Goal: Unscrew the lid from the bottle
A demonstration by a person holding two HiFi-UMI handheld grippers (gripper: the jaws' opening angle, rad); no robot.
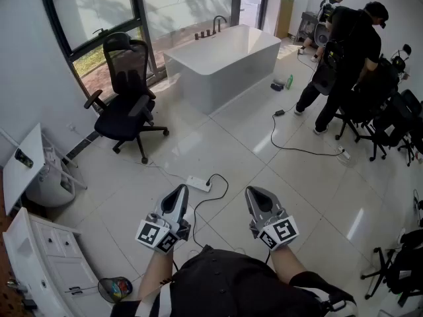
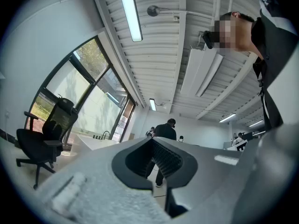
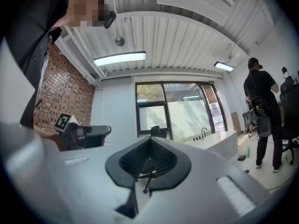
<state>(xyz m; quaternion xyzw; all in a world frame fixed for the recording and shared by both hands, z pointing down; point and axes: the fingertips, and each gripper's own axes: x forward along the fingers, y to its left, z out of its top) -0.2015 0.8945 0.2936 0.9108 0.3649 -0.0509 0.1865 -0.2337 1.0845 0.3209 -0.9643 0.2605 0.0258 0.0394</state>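
No bottle with a lid lies near my grippers in any view. In the head view both grippers are held side by side above the white tiled floor, close to my body and pointing forward. My left gripper (image 1: 177, 191) is shut with nothing in it, and in the left gripper view its jaws (image 2: 152, 143) meet around an empty hollow. My right gripper (image 1: 256, 193) is also shut and empty, and the right gripper view shows its jaws (image 3: 149, 143) closed the same way. The left gripper (image 3: 70, 125) shows beside it there.
A black office chair (image 1: 125, 104) stands at the left by the window. A white bathtub (image 1: 221, 61) sits behind, with a small green bottle (image 1: 289, 82) on the floor beside it. A power strip (image 1: 198, 183) with a cable lies ahead. A person (image 1: 350, 58) stands at the back right.
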